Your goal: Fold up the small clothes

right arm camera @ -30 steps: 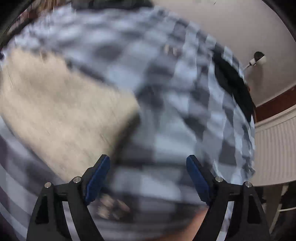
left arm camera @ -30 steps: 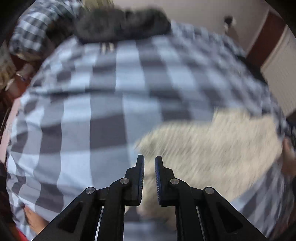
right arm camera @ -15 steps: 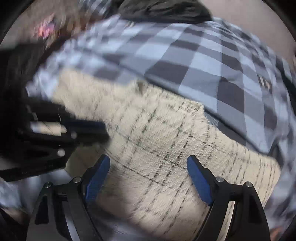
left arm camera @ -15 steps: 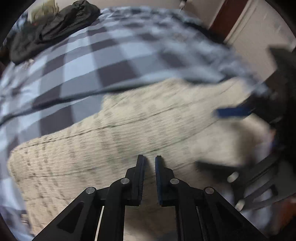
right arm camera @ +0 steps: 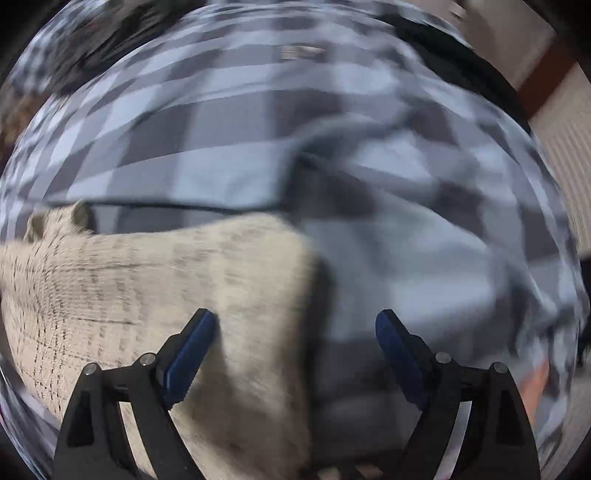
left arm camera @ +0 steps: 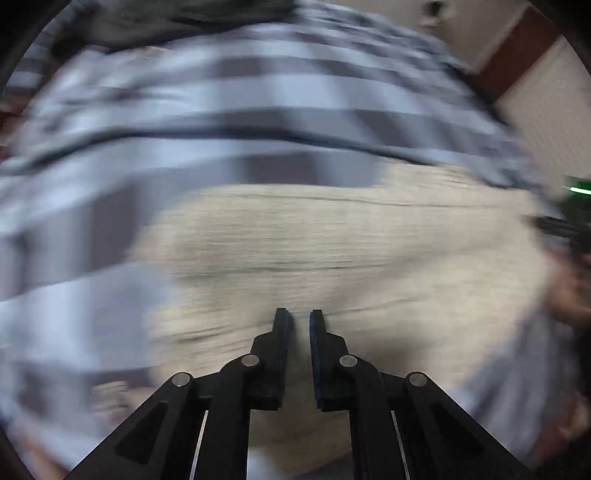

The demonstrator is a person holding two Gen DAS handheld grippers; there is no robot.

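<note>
- The cloth (left arm camera: 332, 254), a cream piece with thin dark check lines, lies flat on the checked cover (left arm camera: 221, 122); in the left wrist view it fills the middle and runs long from 9 o'clock to 3 o'clock.
- In the right wrist view the cloth (right arm camera: 155, 295) sits at 8 o'clock, its right edge running down from the centre toward 6 o'clock and a small corner lifted at 9 o'clock.
- Both views are smeared, so its outline, its folds and what kind of garment it is are hard to make out; its lower end is cut off behind the gripper frames.
- The left gripper (left arm camera: 297, 321) is clenched, only a thin slit between the pads, and nothing is visibly caught there; its tips are over the cloth's lower middle.
- The right gripper (right arm camera: 295, 328) is spread wide, its jaws having just opened a little further; the cloth's right edge lies between them, with the pads clear of it.
- The cover, grey and pale blue, surrounds the cloth on every visible side.
- A dark heap (left arm camera: 166, 18) lies at 11 o'clock on the cover, too blurred to name.
</note>
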